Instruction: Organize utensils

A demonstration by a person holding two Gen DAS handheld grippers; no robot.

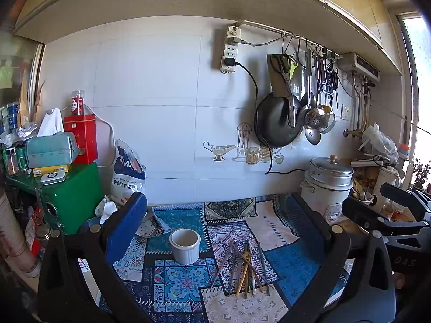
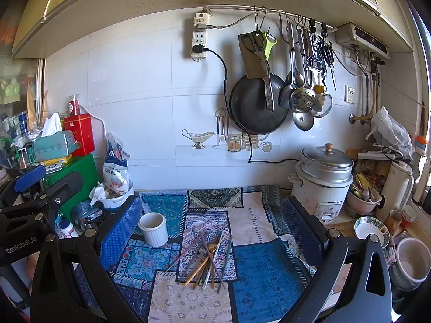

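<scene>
A loose pile of chopsticks and cutlery (image 1: 246, 266) lies on the patterned cloth (image 1: 180, 280); it also shows in the right wrist view (image 2: 208, 258). A white ribbed cup (image 1: 185, 245) stands upright and empty just left of the pile, and shows in the right wrist view (image 2: 153, 228). My left gripper (image 1: 219, 216) is open and empty, above and behind the cup and pile. My right gripper (image 2: 215, 223) is open and empty, hovering over the pile. Each gripper shows at the edge of the other's view.
A rice cooker (image 2: 322, 181) stands at the back right, with bowls and cups (image 2: 371, 228) beside it. A green box (image 1: 71, 196), tissue box and bags crowd the left. A pan and utensils (image 2: 258, 102) hang on the wall.
</scene>
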